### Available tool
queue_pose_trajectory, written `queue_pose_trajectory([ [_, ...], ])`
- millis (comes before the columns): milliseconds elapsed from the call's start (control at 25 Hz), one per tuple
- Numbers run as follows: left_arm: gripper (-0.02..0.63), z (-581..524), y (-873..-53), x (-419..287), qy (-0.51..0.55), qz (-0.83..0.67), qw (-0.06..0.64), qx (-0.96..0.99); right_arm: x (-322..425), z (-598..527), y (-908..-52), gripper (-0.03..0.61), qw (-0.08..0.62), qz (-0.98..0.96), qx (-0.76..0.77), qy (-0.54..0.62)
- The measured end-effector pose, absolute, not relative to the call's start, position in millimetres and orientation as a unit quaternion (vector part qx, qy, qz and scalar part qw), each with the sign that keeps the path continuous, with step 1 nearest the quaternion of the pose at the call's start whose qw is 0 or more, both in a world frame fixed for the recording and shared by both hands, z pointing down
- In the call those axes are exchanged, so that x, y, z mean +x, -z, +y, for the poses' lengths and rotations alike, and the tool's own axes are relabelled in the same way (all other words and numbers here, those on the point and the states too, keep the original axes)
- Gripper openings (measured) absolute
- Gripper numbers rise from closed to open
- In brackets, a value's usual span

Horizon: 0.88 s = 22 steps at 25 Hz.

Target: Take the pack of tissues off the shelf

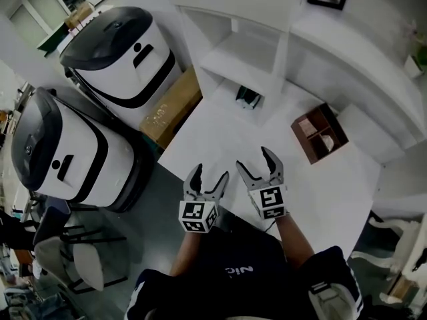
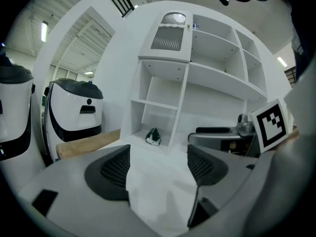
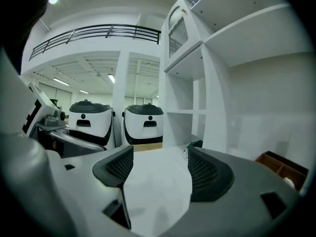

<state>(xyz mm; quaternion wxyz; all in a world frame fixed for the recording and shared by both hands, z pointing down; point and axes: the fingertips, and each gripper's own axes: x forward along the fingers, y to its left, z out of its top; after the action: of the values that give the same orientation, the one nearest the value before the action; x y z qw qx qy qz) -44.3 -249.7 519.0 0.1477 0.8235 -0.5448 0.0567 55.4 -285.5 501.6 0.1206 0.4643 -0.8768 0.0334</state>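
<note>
the right gripper (image 3: 160,169) fills the lower frame, its jaws wide apart with only bare white table (image 3: 155,191) between them. just above the right jaw's tip, a dark green pack of tissues (image 3: 195,143) peeks out at the foot of the white shelf (image 3: 197,83). two white-and-black machines (image 3: 91,121) stand centre left. a brown wooden box (image 3: 281,166) sits at lower right.

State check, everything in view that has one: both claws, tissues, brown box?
left claw: open, nothing between the jaws.
right claw: open, nothing between the jaws.
tissues: in the bottom cell of the shelf, not touched, well ahead of both claws.
brown box: on the table, right of the shelf, top open.
</note>
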Motion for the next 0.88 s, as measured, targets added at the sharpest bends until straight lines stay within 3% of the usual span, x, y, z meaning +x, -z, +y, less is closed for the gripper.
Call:
queue_pose_trajectory([
  [880,0.353,-347,-525,-79,-0.1,-0.47,0.143,0.865,19,-419,-510,0.297,0.094,-0.811,0.57,-0.088],
])
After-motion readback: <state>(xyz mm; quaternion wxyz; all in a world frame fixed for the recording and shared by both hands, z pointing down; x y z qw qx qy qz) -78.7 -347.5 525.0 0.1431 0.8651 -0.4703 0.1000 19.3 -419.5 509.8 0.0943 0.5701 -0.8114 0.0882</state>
